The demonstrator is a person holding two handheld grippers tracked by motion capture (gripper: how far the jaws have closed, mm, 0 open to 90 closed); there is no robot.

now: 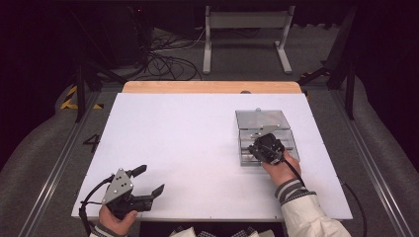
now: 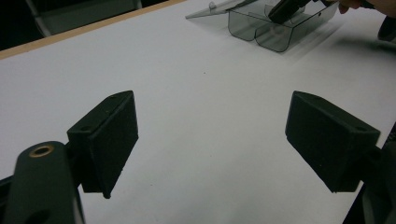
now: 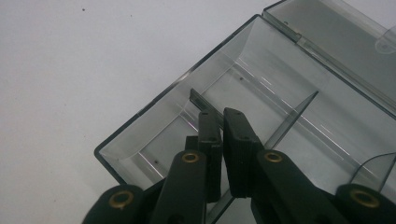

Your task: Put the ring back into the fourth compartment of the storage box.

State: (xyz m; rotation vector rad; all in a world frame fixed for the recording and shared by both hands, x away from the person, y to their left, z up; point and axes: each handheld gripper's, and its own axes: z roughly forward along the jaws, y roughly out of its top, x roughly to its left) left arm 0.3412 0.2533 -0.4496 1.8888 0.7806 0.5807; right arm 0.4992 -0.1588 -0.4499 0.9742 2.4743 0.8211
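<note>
A smoky clear plastic box [image 1: 291, 140] lies on the right of the white table, its lid [image 1: 262, 117] folded open toward the far side. My right gripper [image 1: 259, 147] points down into the box. In the right gripper view the right gripper [image 3: 222, 116] is shut on a thin dark divider strip [image 3: 201, 99] that sticks up out of the near compartment. A second divider [image 3: 292, 116] stands further in the box [image 3: 154, 119]. At the table's near left corner my left gripper [image 1: 149, 180] rests open, its jaws wide apart and nothing between them [image 2: 210, 140]. The box [image 2: 275, 35] lies far ahead of it.
The white table top [image 1: 188, 148] has a wooden strip [image 1: 212, 87] along its far edge. Beyond it stand a grey metal frame [image 1: 244, 29], cables on the floor and dark stands. The person's right sleeve [image 1: 306, 212] comes in at the bottom right.
</note>
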